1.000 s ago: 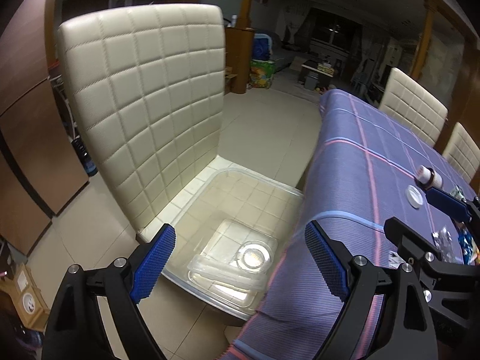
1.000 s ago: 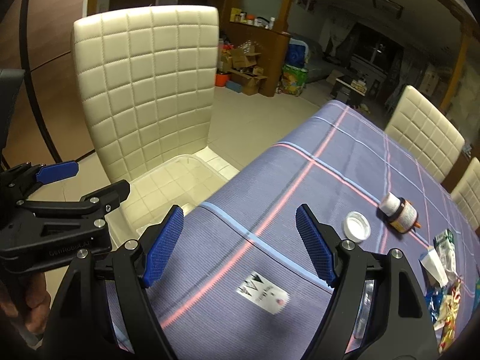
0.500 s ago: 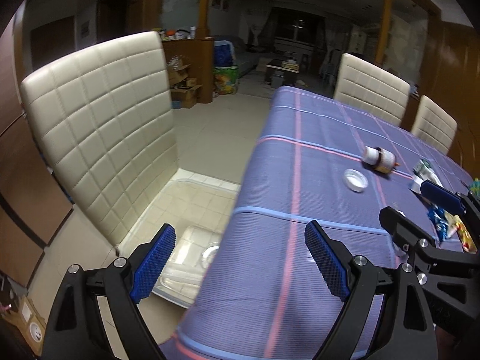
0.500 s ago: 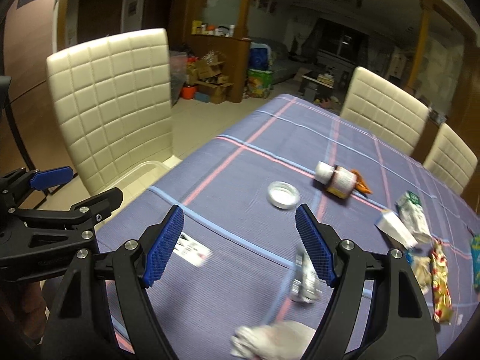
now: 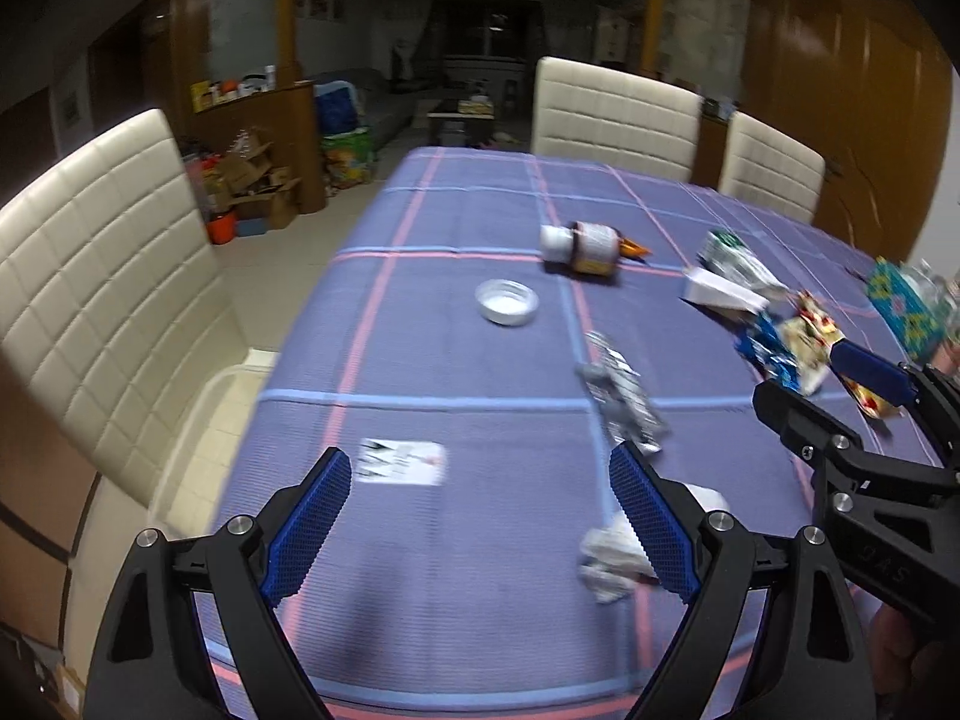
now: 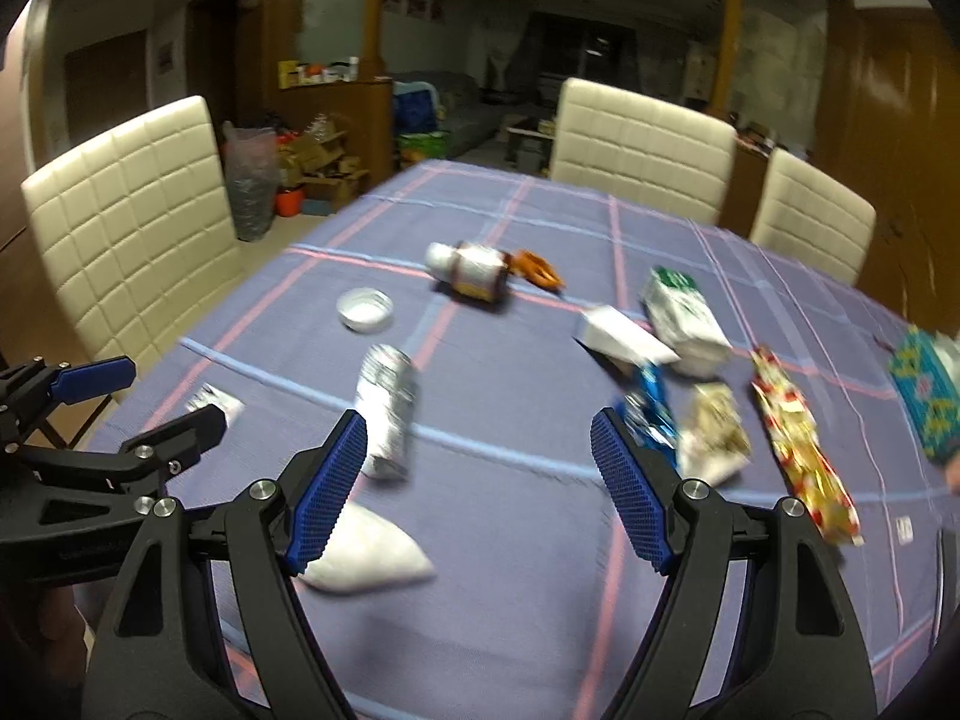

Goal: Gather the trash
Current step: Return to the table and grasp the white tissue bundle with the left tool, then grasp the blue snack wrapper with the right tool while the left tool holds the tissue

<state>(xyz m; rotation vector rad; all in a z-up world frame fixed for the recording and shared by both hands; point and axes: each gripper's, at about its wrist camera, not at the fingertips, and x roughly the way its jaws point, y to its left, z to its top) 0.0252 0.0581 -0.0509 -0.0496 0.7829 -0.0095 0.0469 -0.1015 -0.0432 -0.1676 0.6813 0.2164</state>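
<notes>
both grippers, left gripper (image 5: 480, 516) and right gripper (image 6: 477, 480), hang released; best to settle over the crumpled tissue (image 5: 612, 558) before clenching.

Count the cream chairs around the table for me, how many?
3: one chair on the left side, one at the far end, one at the far right corner. Others may be out of view.

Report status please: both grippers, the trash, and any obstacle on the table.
Left gripper open, empty. Right gripper open, empty. Trash on the tablecloth: crumpled tissue, silver wrapper, lying bottle, snack wrappers. Nothing in the way.
</notes>
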